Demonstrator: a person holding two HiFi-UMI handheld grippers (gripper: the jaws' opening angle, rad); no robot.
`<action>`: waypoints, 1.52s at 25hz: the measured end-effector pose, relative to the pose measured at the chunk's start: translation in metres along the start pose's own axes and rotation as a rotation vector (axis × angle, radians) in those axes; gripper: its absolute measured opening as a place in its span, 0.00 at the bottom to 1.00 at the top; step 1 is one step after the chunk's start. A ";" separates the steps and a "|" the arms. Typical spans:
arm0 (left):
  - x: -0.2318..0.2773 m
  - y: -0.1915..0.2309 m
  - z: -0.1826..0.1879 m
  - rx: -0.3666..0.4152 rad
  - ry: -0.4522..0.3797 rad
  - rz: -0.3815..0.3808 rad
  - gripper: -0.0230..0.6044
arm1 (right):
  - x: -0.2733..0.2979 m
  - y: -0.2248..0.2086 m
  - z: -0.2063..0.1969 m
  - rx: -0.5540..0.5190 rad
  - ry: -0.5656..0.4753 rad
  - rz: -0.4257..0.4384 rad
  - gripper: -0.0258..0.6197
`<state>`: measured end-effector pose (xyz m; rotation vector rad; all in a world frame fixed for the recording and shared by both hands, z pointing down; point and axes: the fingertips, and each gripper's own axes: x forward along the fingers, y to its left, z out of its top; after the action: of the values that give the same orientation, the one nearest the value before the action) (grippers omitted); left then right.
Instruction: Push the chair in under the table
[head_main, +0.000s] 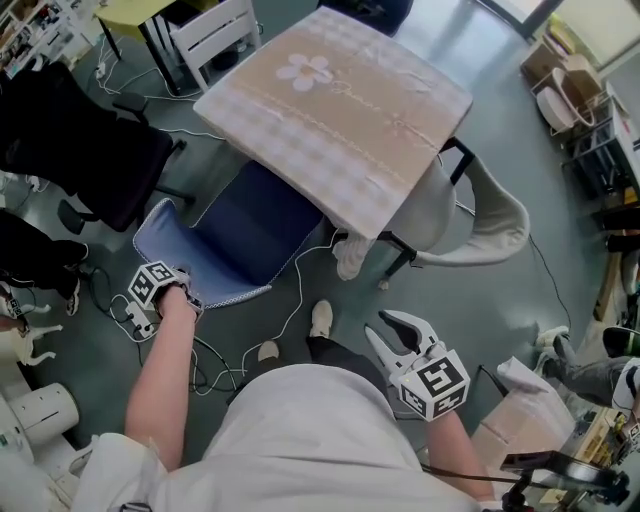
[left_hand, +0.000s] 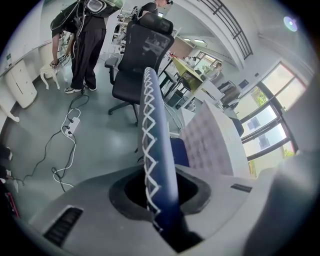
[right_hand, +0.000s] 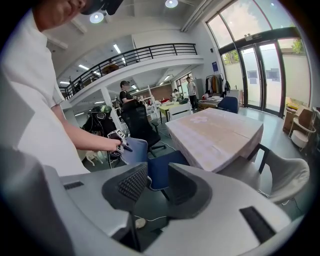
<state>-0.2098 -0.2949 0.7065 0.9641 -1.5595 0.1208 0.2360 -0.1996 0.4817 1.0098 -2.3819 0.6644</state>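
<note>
At floor level beside the desk (head_main: 340, 110), entries as I read them from my station:

Item, chair (head_main: 235, 240): blue, seat partly under the near desk edge, backrest (head_main: 160, 235) well outside it and towards me.

Item, left gripper (head_main: 183, 292): fingers (left_hand: 125, 197) clamped on the stitched top rim of the backrest, which runs straight up between them in the left gripper view.

Item, right gripper (head_main: 382, 325): fingers apart, nothing between them, well apart from the chair, near my right side.

Hazards noted:
- White cable (head_main: 295, 300) trails on the floor by the chair's front corner; a foot could snag on it and stall or twist the chair. The feet are hidden beneath the seat, so I cannot tell how close they are.
- One-sided hold on a thin rim; a hard shove may slew the chair or let the fingers slip.
- Dark desk leg (head_main: 400, 260) and grey chair (head_main: 480, 220) sit to the right; a skewed push could knock them.
</note>
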 end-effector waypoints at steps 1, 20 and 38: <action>0.003 -0.006 -0.001 -0.002 0.002 -0.002 0.17 | -0.002 -0.005 0.000 0.000 0.002 0.000 0.25; 0.039 -0.085 -0.018 -0.024 -0.010 -0.023 0.18 | 0.001 -0.064 0.000 0.020 0.013 0.048 0.25; -0.019 -0.085 0.002 0.240 -0.150 0.031 0.37 | 0.045 -0.042 -0.002 0.009 0.019 0.169 0.25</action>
<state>-0.1602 -0.3415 0.6523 1.1581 -1.7252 0.2672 0.2399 -0.2477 0.5196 0.8085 -2.4685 0.7415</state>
